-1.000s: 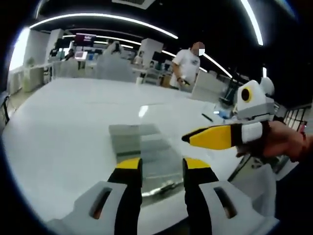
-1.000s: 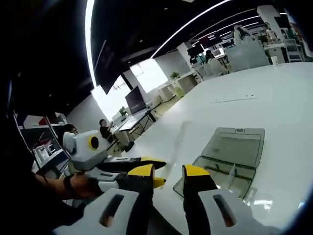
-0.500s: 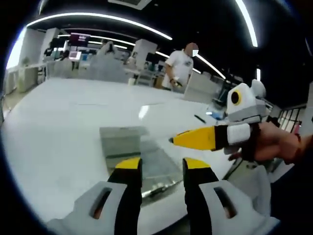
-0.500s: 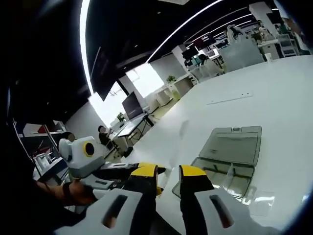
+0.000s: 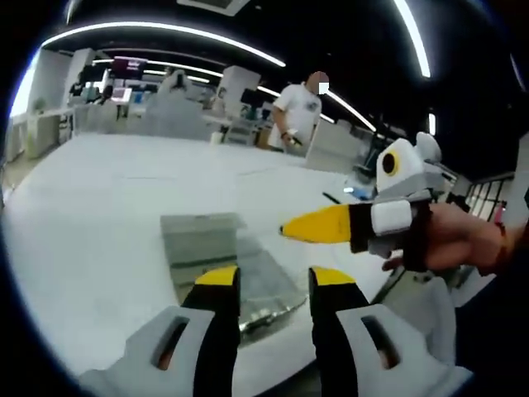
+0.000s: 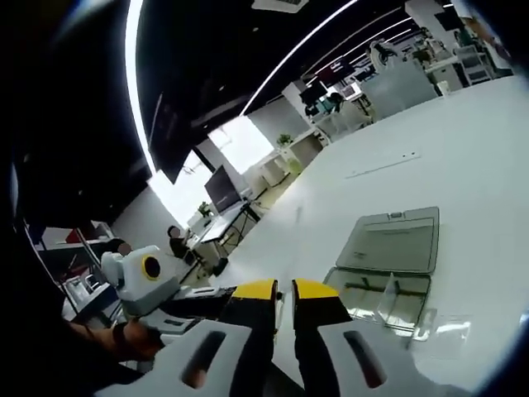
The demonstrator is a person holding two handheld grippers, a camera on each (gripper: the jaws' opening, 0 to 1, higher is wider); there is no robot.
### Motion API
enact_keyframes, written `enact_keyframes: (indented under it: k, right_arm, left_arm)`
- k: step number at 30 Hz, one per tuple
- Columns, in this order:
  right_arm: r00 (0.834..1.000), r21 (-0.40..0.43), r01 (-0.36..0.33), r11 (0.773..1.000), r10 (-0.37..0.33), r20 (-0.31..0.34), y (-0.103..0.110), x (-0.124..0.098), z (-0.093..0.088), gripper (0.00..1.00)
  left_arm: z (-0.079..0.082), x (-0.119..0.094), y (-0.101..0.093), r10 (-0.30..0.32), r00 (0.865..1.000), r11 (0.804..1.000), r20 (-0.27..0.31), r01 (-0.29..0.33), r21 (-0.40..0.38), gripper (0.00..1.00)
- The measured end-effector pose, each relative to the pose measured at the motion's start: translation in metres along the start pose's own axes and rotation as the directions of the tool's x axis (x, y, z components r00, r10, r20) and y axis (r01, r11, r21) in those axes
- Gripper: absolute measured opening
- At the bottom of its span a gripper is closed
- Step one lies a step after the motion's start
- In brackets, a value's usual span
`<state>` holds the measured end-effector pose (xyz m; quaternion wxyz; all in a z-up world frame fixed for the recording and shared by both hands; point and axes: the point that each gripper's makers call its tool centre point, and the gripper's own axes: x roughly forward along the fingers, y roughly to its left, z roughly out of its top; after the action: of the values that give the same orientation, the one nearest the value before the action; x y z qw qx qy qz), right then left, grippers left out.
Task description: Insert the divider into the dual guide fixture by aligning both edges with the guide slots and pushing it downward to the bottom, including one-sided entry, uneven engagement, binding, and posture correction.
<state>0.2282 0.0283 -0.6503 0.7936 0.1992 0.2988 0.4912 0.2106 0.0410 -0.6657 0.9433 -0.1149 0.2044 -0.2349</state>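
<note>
A clear plastic fixture box (image 5: 216, 252) lies on the white table (image 5: 99, 215), just beyond my left gripper (image 5: 274, 279), which is open with nothing between its jaws. In the right gripper view the box's lid (image 6: 388, 244) lies folded back flat, and the compartmented tray (image 6: 376, 296) holds an upright clear partition. A flat clear sheet (image 6: 464, 331), maybe the divider, lies on the table beside the tray. My right gripper (image 6: 285, 291) hangs above the table's near edge with its jaws almost touching and nothing seen between them. It also comes in from the right as the right gripper (image 5: 289, 227), held by a hand (image 5: 463, 240).
The left gripper (image 6: 211, 296) comes in from the left, its tips hidden behind my right jaw. A person in a white shirt (image 5: 297, 107) stands beyond the far table edge. Desks and monitors (image 6: 223, 186) fill the room behind.
The right gripper's jaws have closed from a wide gap to a narrow slit. In the left gripper view the right gripper has moved left, over the box.
</note>
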Motion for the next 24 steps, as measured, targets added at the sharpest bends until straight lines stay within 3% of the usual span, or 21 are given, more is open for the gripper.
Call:
enact_keyframes:
  k: [7, 15, 20, 21, 22, 23, 24]
  right_arm:
    - [1.000, 0.023, 0.005, 1.000, -0.006, 0.006, -0.001, 0.000, 0.000, 0.01]
    - [0.999, 0.097, 0.035, 0.995, -0.036, 0.003, -0.002, 0.002, 0.000, 0.00]
    - [1.000, 0.156, 0.014, 0.988, -0.017, 0.017, 0.007, 0.003, 0.002, 0.00]
    - [1.000, 0.162, -0.003, 0.987, 0.000, 0.021, 0.010, 0.004, 0.002, 0.00]
    - [0.999, 0.165, -0.024, 0.986, 0.018, 0.039, 0.014, 0.004, 0.005, 0.00]
    - [0.999, 0.179, -0.006, 0.984, -0.002, 0.047, 0.012, 0.004, 0.007, 0.00]
    - [0.999, 0.135, 0.005, 0.991, -0.011, 0.039, 0.012, 0.004, 0.008, 0.00]
  left_arm:
    - [0.000, 0.001, 0.000, -0.001, 1.000, 1.000, 0.003, 0.001, 0.003, 0.31]
    - [-0.001, 0.000, 0.002, -0.008, 1.000, 1.000, 0.011, 0.008, -0.004, 0.31]
    - [0.001, -0.003, 0.001, -0.022, 1.000, 1.000, 0.021, 0.022, -0.011, 0.31]
    - [0.001, -0.003, 0.001, -0.026, 0.999, 1.000, 0.022, 0.026, -0.012, 0.28]
    - [-0.002, -0.004, 0.003, -0.022, 1.000, 1.000, 0.006, 0.022, 0.005, 0.19]
    - [-0.005, -0.006, 0.011, 0.010, 1.000, 0.999, -0.007, -0.010, 0.033, 0.15]
    - [-0.004, -0.008, 0.010, -0.013, 1.000, 1.000, -0.001, 0.013, 0.011, 0.16]
